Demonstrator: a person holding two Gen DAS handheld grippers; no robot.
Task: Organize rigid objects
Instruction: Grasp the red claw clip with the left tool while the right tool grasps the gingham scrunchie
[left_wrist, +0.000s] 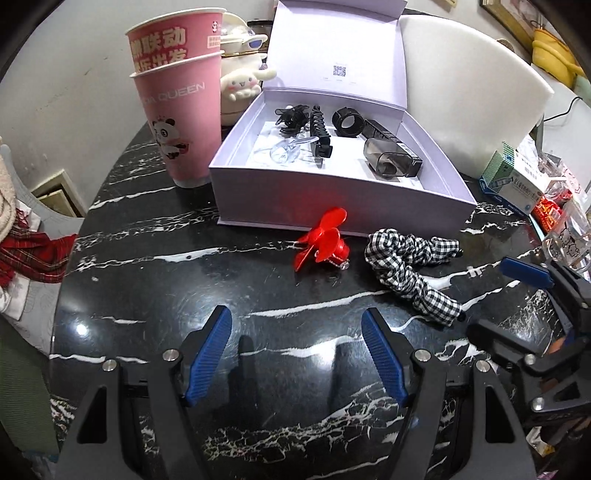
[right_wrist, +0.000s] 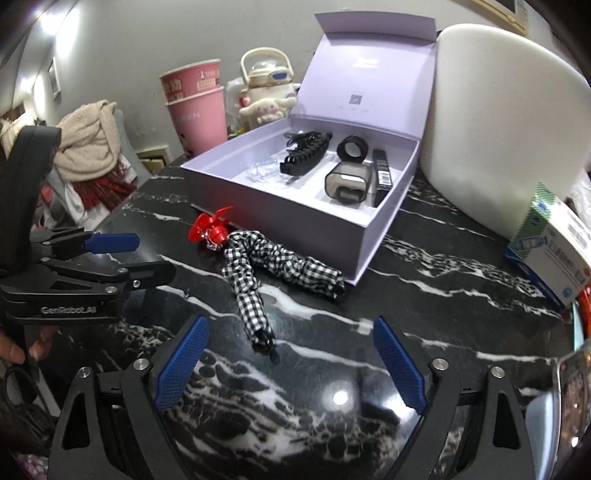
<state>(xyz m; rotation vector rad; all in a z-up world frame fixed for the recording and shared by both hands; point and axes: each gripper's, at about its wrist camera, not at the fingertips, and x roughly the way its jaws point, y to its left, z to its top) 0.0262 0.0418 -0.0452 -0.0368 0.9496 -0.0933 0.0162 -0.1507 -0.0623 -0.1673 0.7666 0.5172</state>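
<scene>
Left claw (left_wrist: 296, 326) and right claw (right_wrist: 290, 338) both gape wide, empty, over the worktop (left_wrist: 184, 295). Red bow clip (right_wrist: 209, 229) partly hidden behind the gingham scrunchie (right_wrist: 273, 266). Clear clips (left_wrist: 282, 149) in the lavender box (left_wrist: 332, 199) hard to make out.

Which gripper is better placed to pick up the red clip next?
Left, probably. The left gripper is open and faces the red clip almost straight ahead; the checked scrunchie lies between it and the right gripper.

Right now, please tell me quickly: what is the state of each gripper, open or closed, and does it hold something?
Left gripper: open, holding nothing.
Right gripper: open, holding nothing.
</scene>
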